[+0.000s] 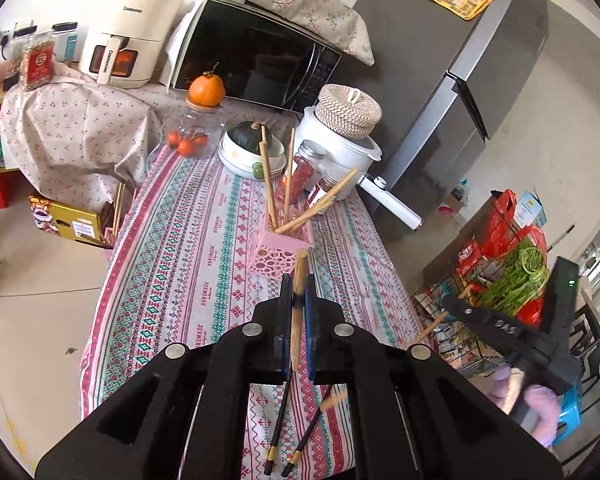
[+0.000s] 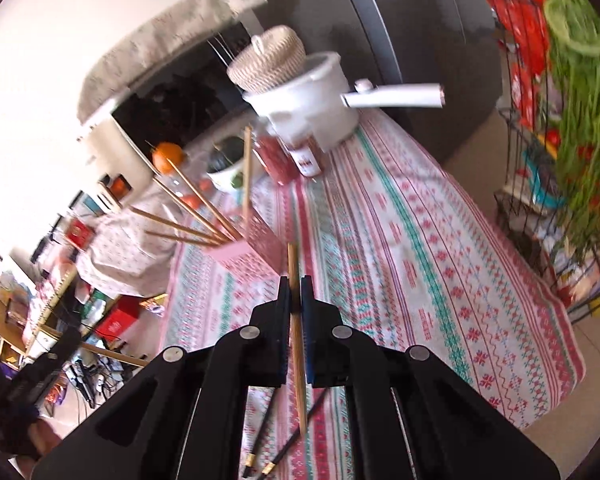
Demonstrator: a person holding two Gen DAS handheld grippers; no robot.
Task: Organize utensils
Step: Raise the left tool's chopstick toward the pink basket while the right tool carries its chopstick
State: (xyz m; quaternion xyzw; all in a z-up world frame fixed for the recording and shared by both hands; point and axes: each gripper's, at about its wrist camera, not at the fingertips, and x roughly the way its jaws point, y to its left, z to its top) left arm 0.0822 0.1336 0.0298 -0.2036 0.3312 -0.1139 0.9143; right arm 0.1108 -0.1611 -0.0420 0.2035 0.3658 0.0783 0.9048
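Observation:
A pink perforated holder (image 1: 278,248) (image 2: 252,248) stands mid-table with several wooden chopsticks (image 1: 269,184) leaning out of it. My left gripper (image 1: 298,284) is shut on one wooden chopstick (image 1: 299,272), held above the cloth just short of the holder. My right gripper (image 2: 295,284) is shut on another wooden chopstick (image 2: 294,264), lifted over the table; in the left wrist view the right gripper (image 1: 454,306) is off the table's right edge. Two black chopsticks (image 1: 278,420) (image 2: 260,436) lie on the tablecloth beneath both grippers.
Behind the holder stand spice jars (image 1: 300,172), a white pot (image 1: 340,140) with a woven lid, a bowl holding a squash (image 1: 246,148), an orange (image 1: 206,89), a microwave (image 1: 252,56) and an air fryer (image 1: 128,32). A wire rack with greens (image 1: 512,276) stands right of the table.

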